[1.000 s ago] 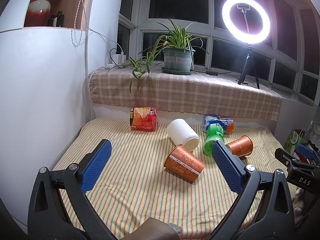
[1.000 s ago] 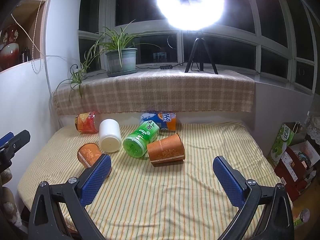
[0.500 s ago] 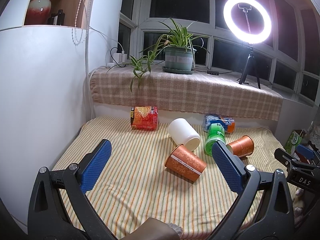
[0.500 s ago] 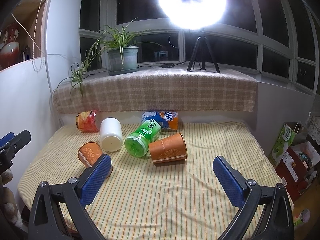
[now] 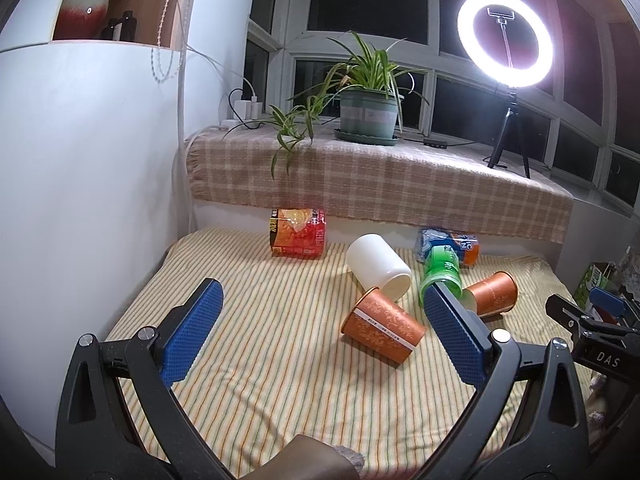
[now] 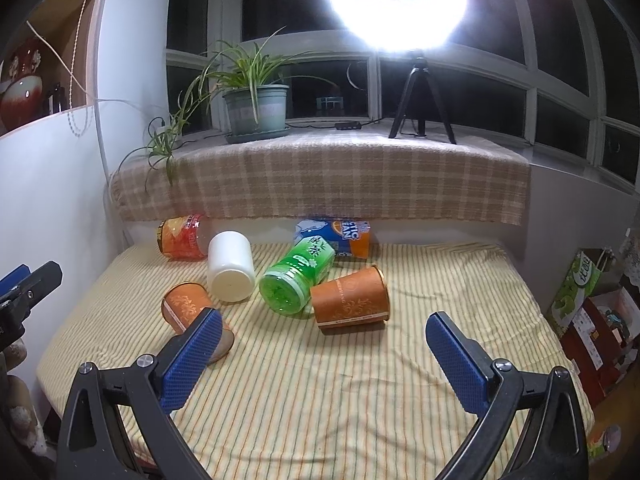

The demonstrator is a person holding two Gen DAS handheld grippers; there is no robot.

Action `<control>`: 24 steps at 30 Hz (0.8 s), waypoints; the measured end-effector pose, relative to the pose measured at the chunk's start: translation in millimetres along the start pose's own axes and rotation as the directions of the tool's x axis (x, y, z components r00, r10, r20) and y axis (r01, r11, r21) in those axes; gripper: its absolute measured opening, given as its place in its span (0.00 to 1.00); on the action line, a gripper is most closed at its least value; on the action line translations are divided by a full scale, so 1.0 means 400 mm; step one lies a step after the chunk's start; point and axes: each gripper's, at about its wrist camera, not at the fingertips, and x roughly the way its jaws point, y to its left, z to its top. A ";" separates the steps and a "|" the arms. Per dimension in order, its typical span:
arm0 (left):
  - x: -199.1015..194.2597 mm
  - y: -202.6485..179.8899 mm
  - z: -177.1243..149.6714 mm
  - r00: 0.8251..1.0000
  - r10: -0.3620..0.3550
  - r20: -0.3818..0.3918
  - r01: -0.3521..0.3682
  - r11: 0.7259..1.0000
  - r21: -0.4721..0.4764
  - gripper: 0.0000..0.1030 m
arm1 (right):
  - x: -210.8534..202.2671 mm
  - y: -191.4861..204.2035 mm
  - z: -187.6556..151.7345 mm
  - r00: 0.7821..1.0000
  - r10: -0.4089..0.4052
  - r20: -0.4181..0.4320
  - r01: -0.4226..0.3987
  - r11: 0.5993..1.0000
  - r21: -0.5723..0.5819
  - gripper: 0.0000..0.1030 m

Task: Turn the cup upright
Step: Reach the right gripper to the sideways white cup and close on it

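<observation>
Two orange paper cups lie on their sides on the striped cloth. The nearer-left cup (image 5: 382, 326) shows in the left wrist view, just left of my right finger; it also shows in the right wrist view (image 6: 186, 306), partly behind my left finger. The second orange cup (image 6: 350, 296) lies mid-table; it also shows in the left wrist view (image 5: 494, 292). A white cup (image 5: 378, 266) lies on its side between them (image 6: 231, 266). My left gripper (image 5: 320, 338) is open and empty. My right gripper (image 6: 320, 360) is open and empty, in front of the cups.
A green bottle (image 6: 298, 276), a blue-orange bottle (image 6: 340, 236) and a red-orange bottle (image 5: 298, 232) lie at the back. A checked ledge (image 6: 320, 176) holds a potted plant (image 6: 256, 108) and a ring light tripod (image 6: 420, 100). A white wall (image 5: 80, 200) is left; boxes (image 6: 580, 300) stand right.
Both views have shifted slightly; the cups sit a little nearer and more to the right in frame. Nothing on the cloth has moved and both grippers stay open.
</observation>
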 end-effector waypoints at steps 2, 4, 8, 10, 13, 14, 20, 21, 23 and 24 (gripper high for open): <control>0.001 0.013 0.002 1.000 0.010 -0.001 -0.010 1.000 -0.005 0.99 | 0.016 0.006 0.007 1.000 0.016 -0.013 -0.016 1.000 -0.003 1.00; 0.003 0.028 0.002 1.000 0.022 -0.002 -0.022 1.000 -0.009 0.99 | 0.037 0.012 0.017 0.999 0.040 -0.030 -0.040 0.999 -0.003 1.00; 0.006 0.076 0.000 0.998 0.058 -0.015 -0.058 0.998 -0.028 0.99 | 0.086 0.032 0.042 0.994 0.089 -0.065 -0.090 0.996 -0.014 1.00; 0.007 0.101 0.001 0.997 0.076 -0.020 -0.076 0.996 -0.038 0.99 | 0.116 0.051 0.055 0.990 0.110 -0.085 -0.114 0.993 -0.033 1.00; 0.004 0.137 -0.003 0.994 0.107 -0.028 -0.108 0.993 -0.048 0.99 | 0.164 0.078 0.081 0.979 0.160 -0.127 -0.168 0.984 -0.055 1.00; 0.003 0.151 -0.005 0.993 0.114 -0.034 -0.116 0.992 -0.051 0.99 | 0.181 0.088 0.092 0.975 0.172 -0.141 -0.182 0.981 -0.061 1.00; -0.007 0.219 -0.025 0.986 0.151 -0.066 -0.155 0.986 -0.065 0.99 | 0.293 0.157 0.155 0.947 0.225 -0.228 -0.255 0.961 -0.110 1.00; -0.010 0.232 -0.030 0.984 0.162 -0.072 -0.167 0.984 -0.069 0.99 | 0.318 0.172 0.165 0.938 0.238 -0.252 -0.274 0.954 -0.121 1.00; -0.013 0.255 -0.039 0.980 0.181 -0.084 -0.188 0.979 -0.076 0.99 | 0.360 0.194 0.179 0.925 0.242 -0.292 -0.290 0.948 -0.132 1.00; -0.015 0.265 -0.044 0.978 0.190 -0.090 -0.198 0.977 -0.080 0.99 | 0.393 0.209 0.187 0.917 0.241 -0.319 -0.296 0.946 -0.136 1.00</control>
